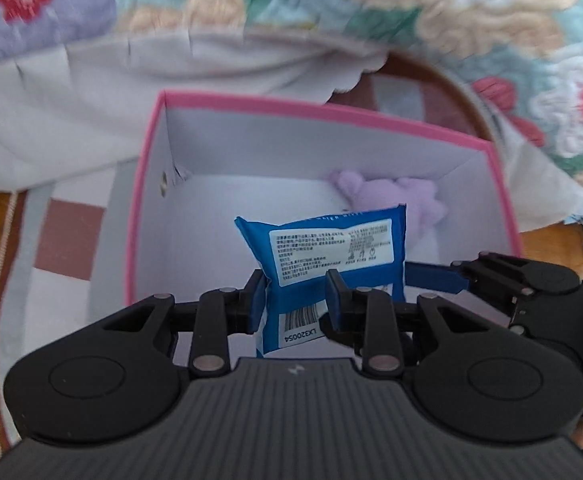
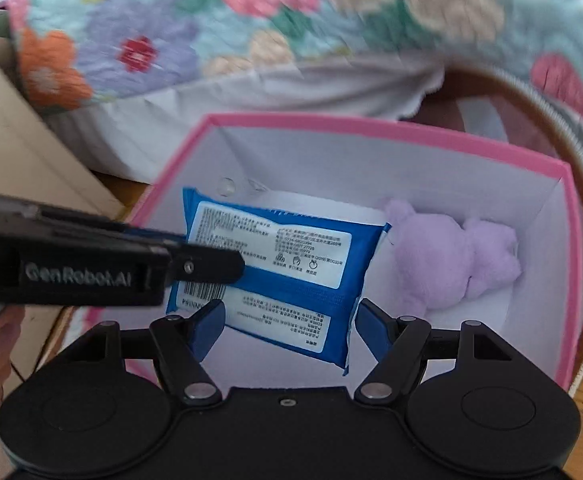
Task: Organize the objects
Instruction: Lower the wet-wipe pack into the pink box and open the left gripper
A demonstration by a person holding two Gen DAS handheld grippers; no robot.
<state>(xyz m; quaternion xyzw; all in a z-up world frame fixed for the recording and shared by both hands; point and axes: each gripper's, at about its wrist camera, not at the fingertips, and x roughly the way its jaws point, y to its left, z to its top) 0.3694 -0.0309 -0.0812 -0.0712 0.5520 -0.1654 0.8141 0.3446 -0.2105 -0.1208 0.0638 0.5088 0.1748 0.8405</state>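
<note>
Floral quilt behind, pink-rimmed box (image 1: 503,208) on the wooden floor. My left gripper (image 1: 293,300) is clamped narrow on the blue wipes pack (image 1: 331,252), hanging it over the box middle, long axis across the box. My right gripper (image 2: 289,320) stands wide, pads either side of the pack's lower edge, contact unclear. Purple plush (image 2: 455,264) lies in the far right corner, so the bare left side looks like the drop spot.

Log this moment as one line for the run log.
left gripper: shut on blue wipes pack | right gripper: open beside pack | pack over pink box | purple plush inside
</note>
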